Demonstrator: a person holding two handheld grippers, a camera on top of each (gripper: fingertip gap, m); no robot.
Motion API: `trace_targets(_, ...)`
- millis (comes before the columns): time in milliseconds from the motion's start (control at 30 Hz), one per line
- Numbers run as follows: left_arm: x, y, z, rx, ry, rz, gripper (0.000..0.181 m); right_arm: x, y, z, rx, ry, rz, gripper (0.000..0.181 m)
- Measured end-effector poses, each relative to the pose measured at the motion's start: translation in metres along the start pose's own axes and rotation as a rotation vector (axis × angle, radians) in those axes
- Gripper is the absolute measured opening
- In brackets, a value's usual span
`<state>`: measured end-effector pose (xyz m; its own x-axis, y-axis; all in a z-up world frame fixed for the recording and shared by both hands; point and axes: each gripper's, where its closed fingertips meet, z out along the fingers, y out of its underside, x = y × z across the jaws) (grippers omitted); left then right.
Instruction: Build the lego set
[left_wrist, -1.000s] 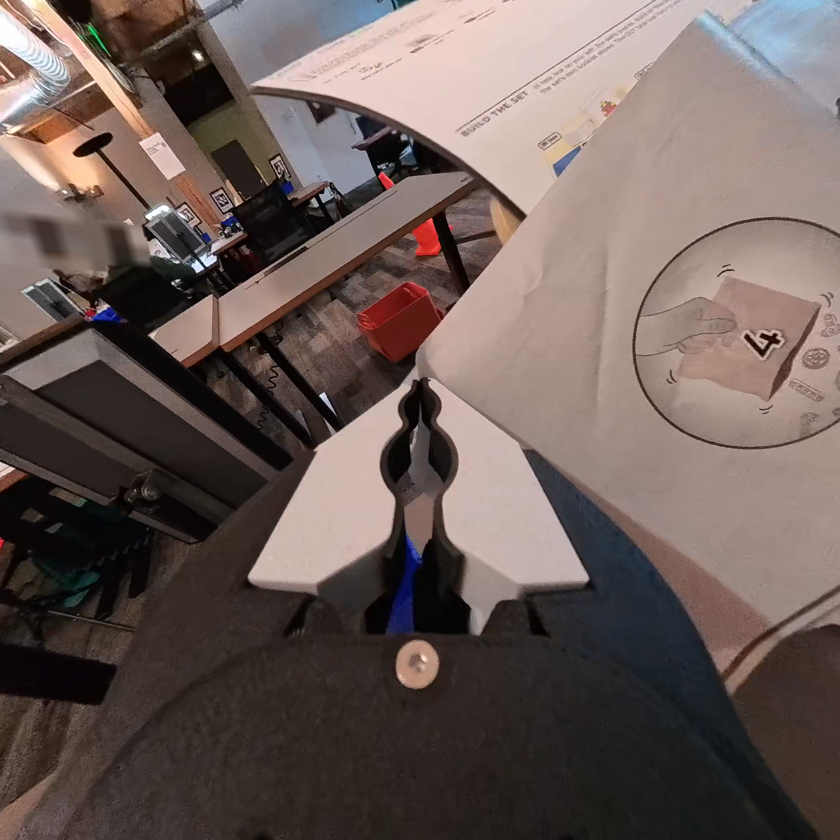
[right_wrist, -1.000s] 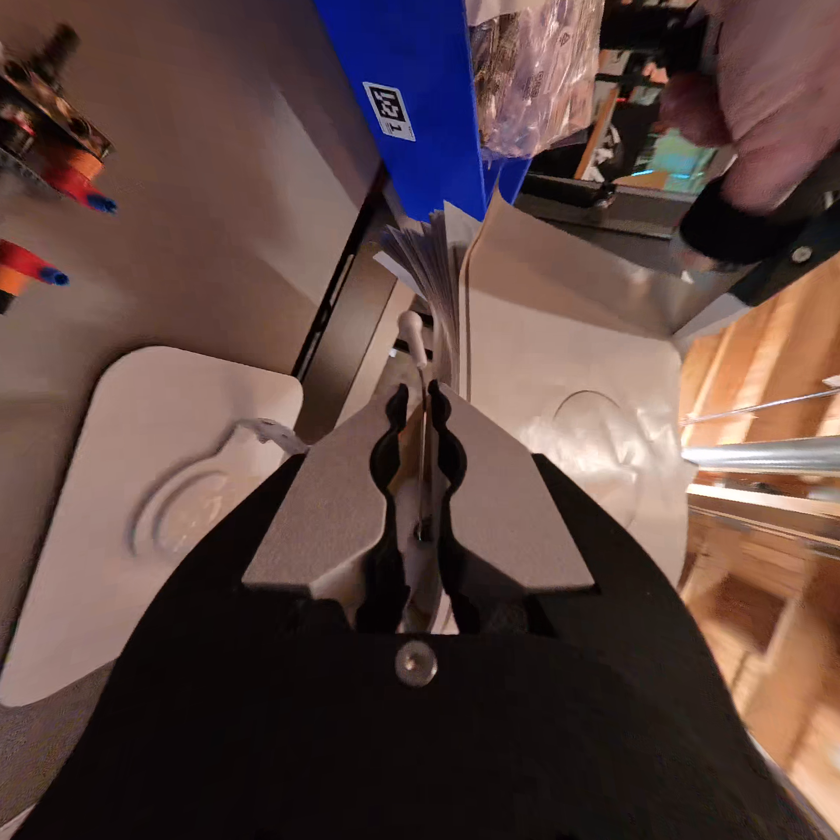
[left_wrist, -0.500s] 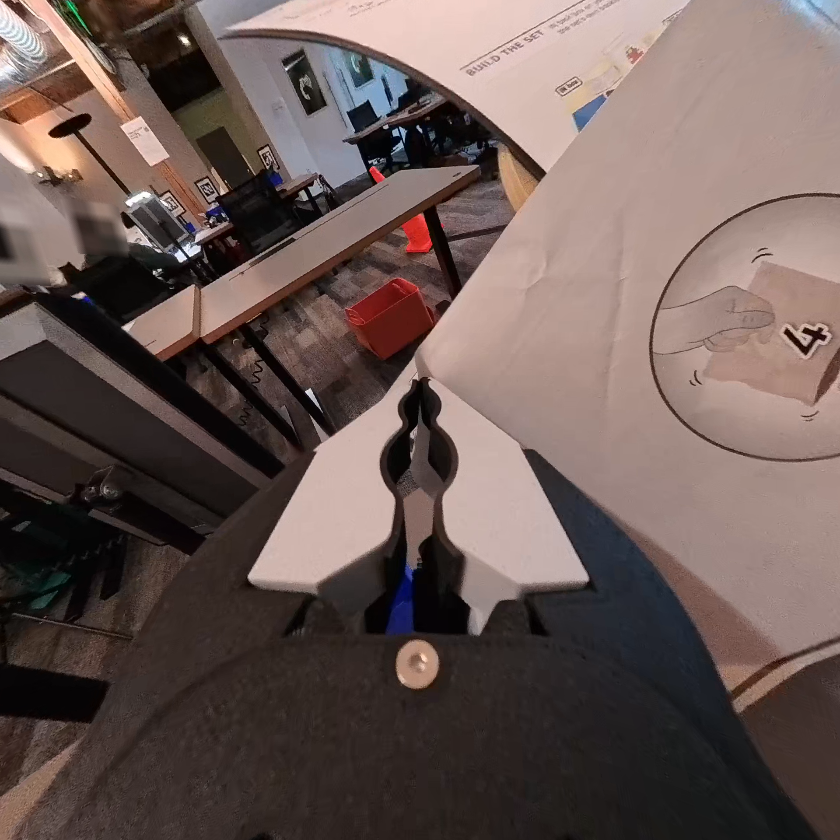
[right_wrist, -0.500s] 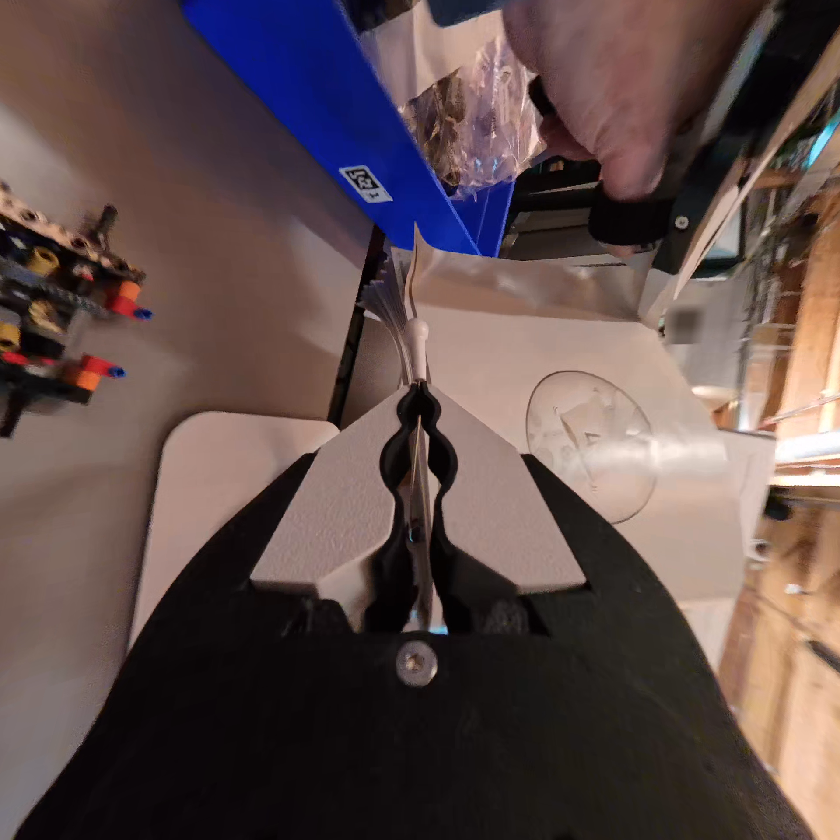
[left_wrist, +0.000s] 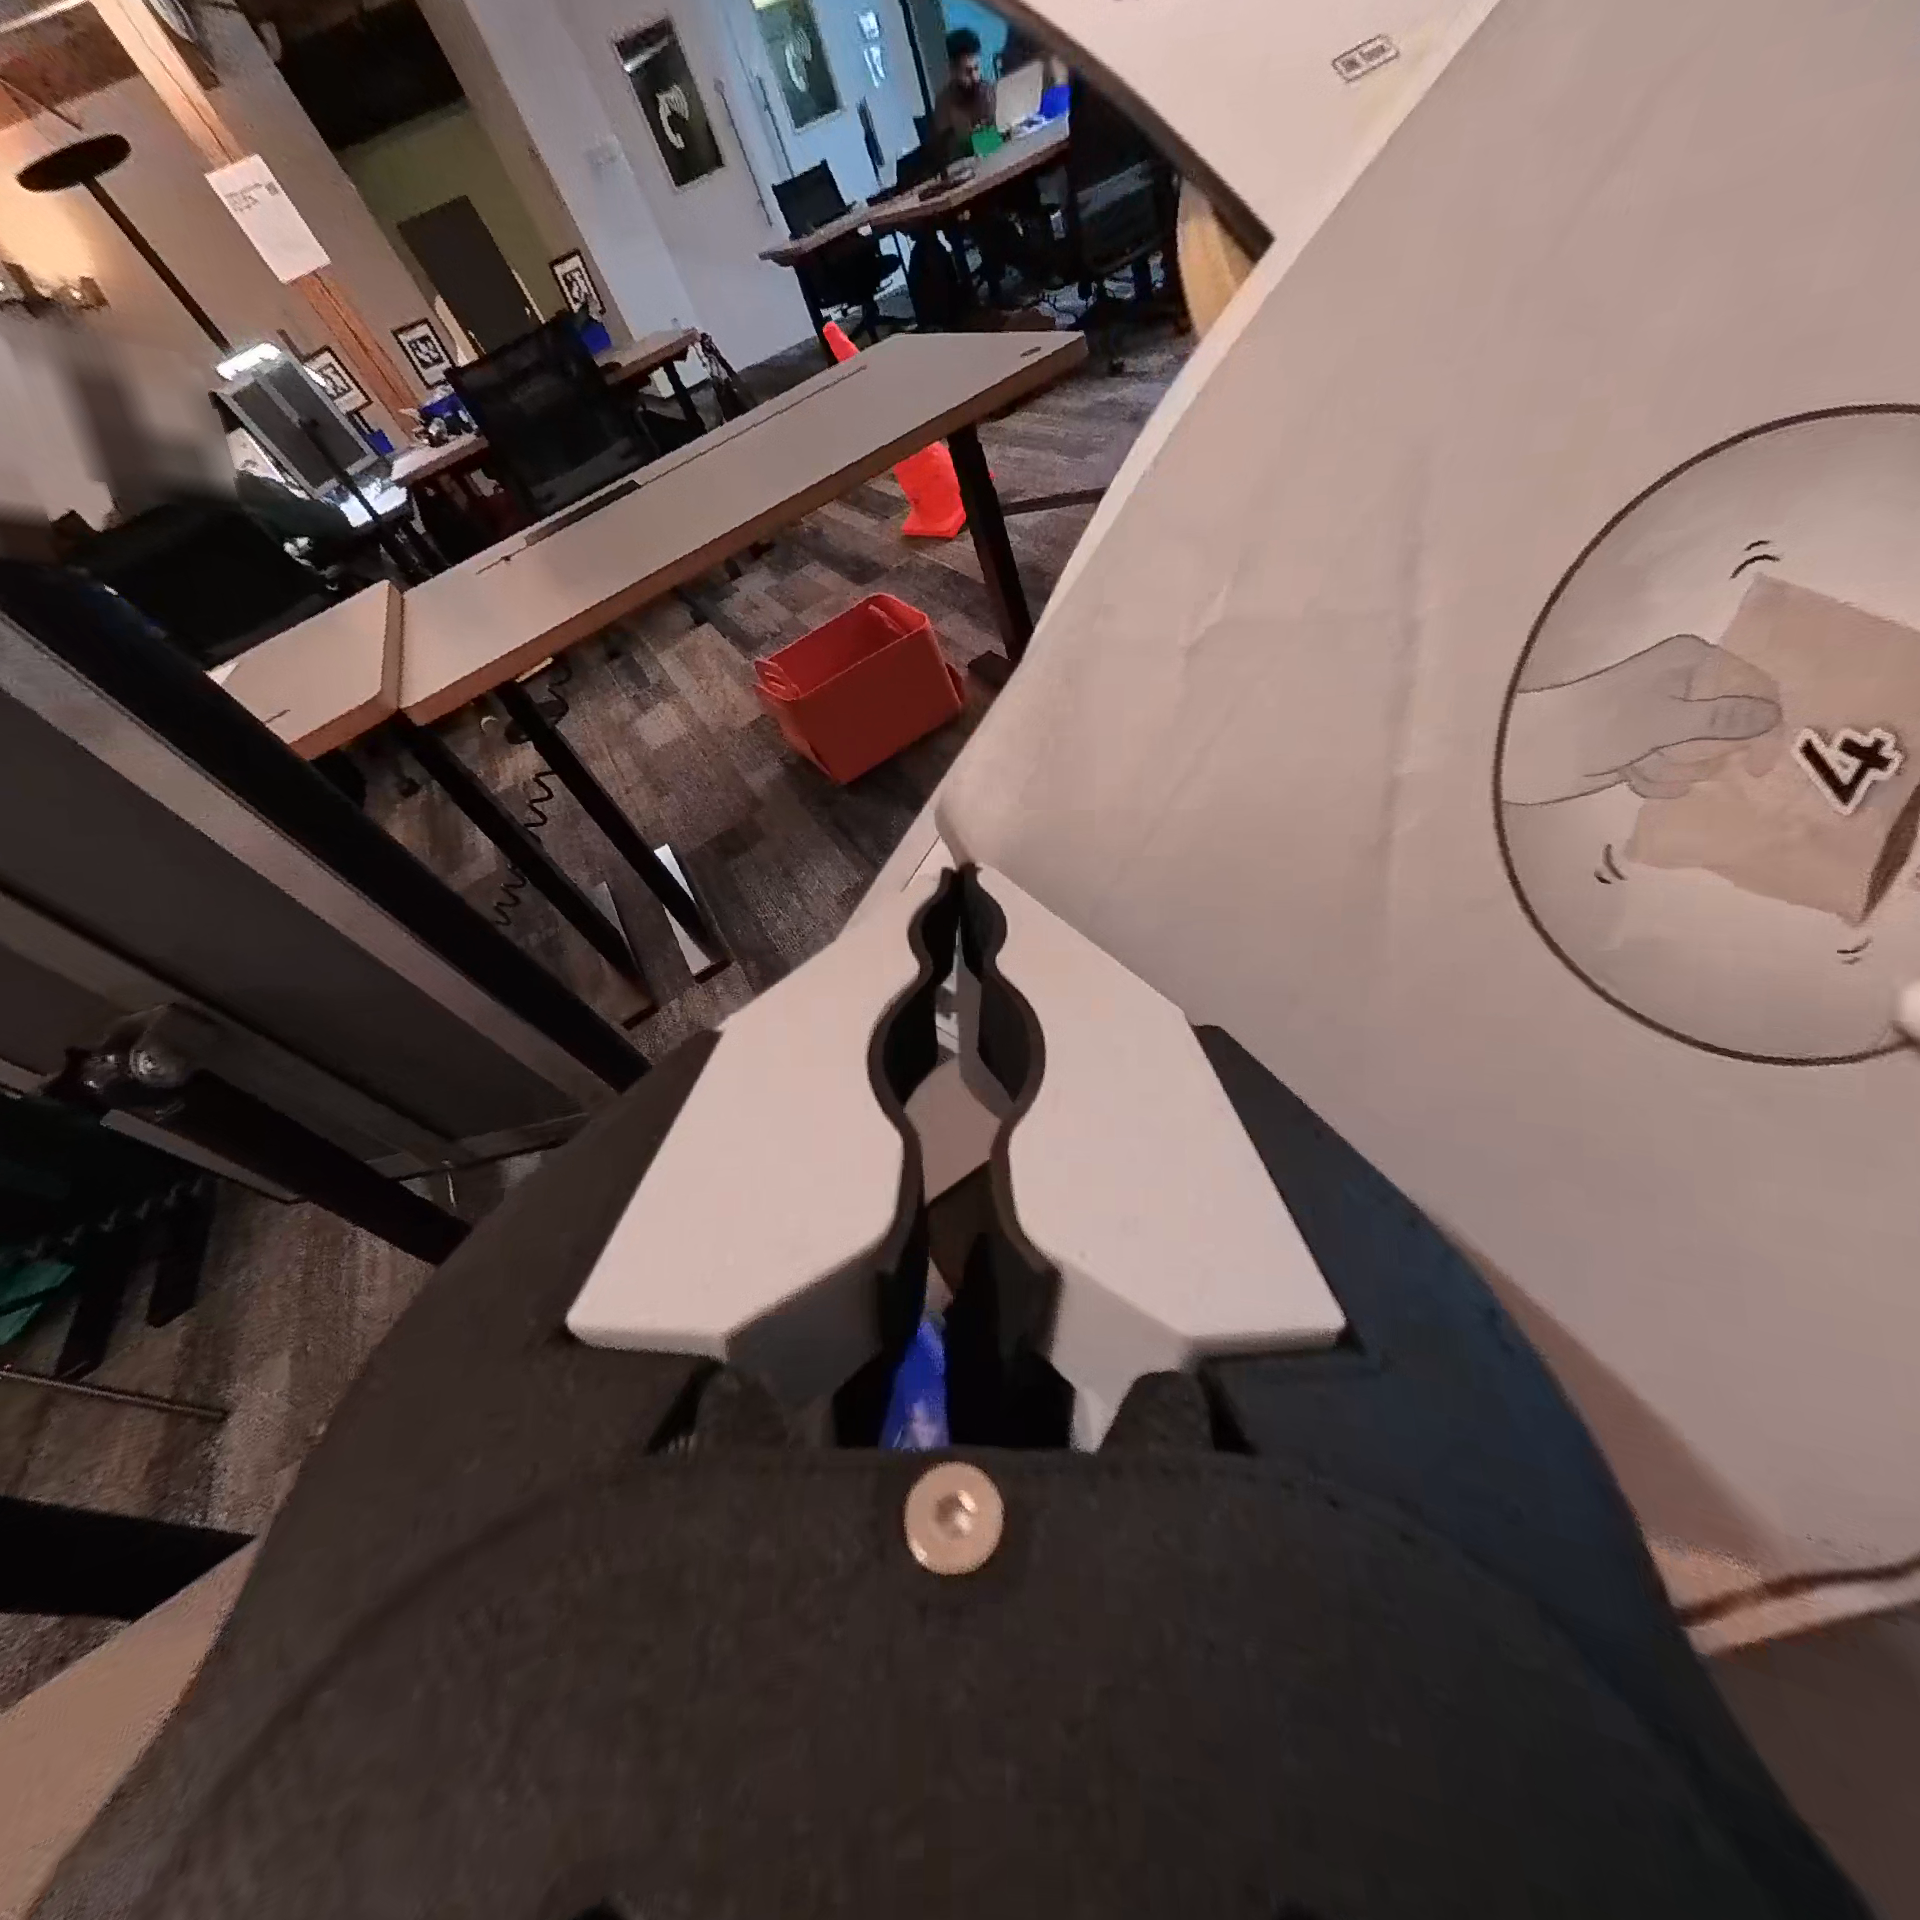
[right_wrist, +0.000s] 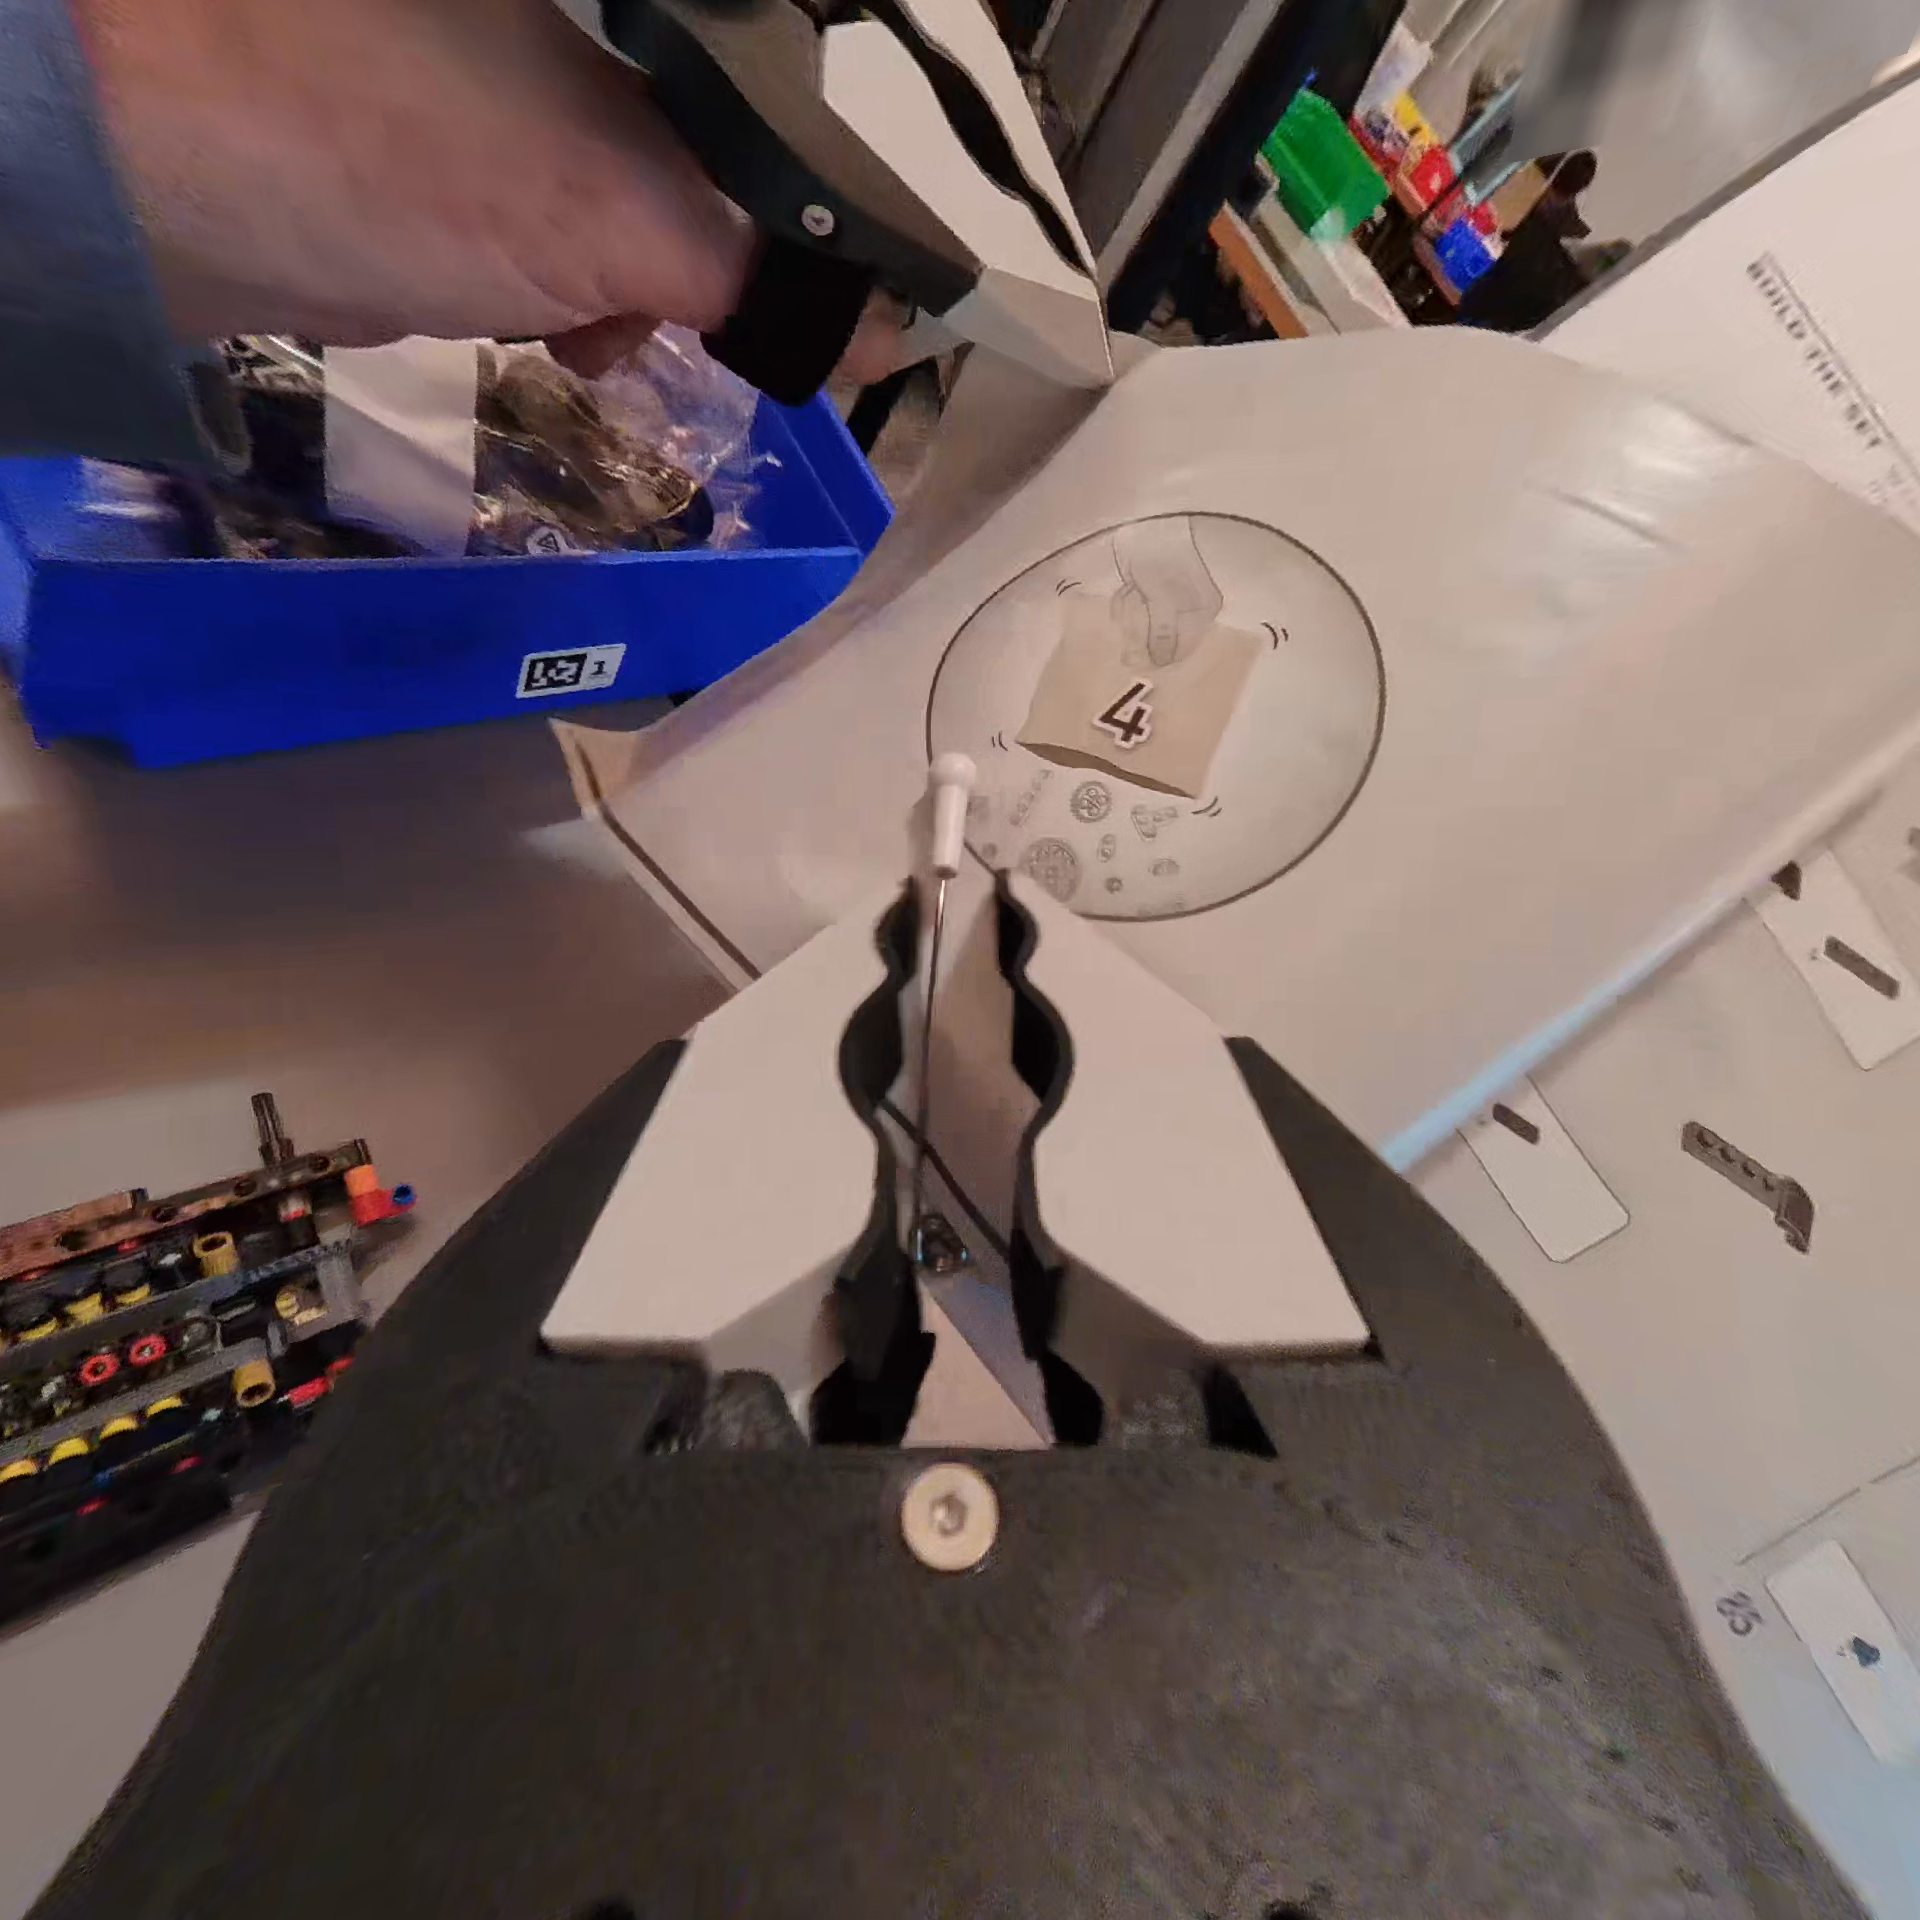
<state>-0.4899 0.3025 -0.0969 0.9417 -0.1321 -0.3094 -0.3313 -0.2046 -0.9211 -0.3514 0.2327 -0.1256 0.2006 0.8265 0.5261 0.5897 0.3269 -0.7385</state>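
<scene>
The instruction booklet lies open; its lifted page (left_wrist: 1351, 623) bears a circled bag picture. My left gripper (left_wrist: 961, 904) is shut on that page's corner; it also shows in the right wrist view (right_wrist: 1091, 353), held by a hand (right_wrist: 416, 177). The same page (right_wrist: 1507, 582) curves up there. My right gripper (right_wrist: 953, 883) hovers over the page's near corner, jaws a little apart, with the page edge and a thin white-tipped wire (right_wrist: 951, 800) in the gap. A partly built lego assembly (right_wrist: 156, 1299) lies on the table at left.
A blue bin (right_wrist: 312, 644) with clear bags of parts (right_wrist: 592, 468) stands behind the booklet. Beyond the table edge are desks (left_wrist: 727, 488), a red bin (left_wrist: 862, 686), an orange cone (left_wrist: 935, 499) and a seated person far back (left_wrist: 977, 104). The grippers' ends are close to 15 centimeters from one another. The partly built lego assembly (right_wrist: 156, 1299) is about 20 centimeters from my right fingertips and 35 centimeters from my left.
My right gripper has swung from beside the booklet's edge to above the page, and its jaws have parted. My left gripper has kept its hold on the page corner and tilted.
</scene>
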Motion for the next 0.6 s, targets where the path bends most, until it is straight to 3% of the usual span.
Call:
trace_targets(67,0.000,0.002,-0.001,-0.017,0.009,-0.020,0.000,-0.005,-0.006,-0.001,-0.013,-0.014,-0.003,0.047)
trace_targets(100,-0.002,0.003,-0.002,-0.030,-0.001,-0.018,0.003,-0.009,-0.009,-0.004,-0.008,-0.048,0.006,0.055)
trace_targets(233,-0.012,0.001,-0.019,-0.028,-0.011,-0.045,0.033,0.004,-0.015,-0.035,0.028,-0.066,0.034,0.050)
trace_targets(367,-0.027,-0.002,-0.044,0.003,-0.018,-0.105,0.038,0.015,-0.009,-0.086,0.038,-0.086,-0.024,0.033)
trace_targets(500,-0.023,-0.001,-0.068,-0.007,-0.024,-0.108,0.039,-0.002,0.016,-0.100,-0.015,-0.137,-0.149,0.032)
trace_targets(600,-0.001,-0.005,-0.093,0.019,0.014,-0.095,0.035,-0.024,0.028,-0.102,-0.037,-0.155,-0.272,0.028)
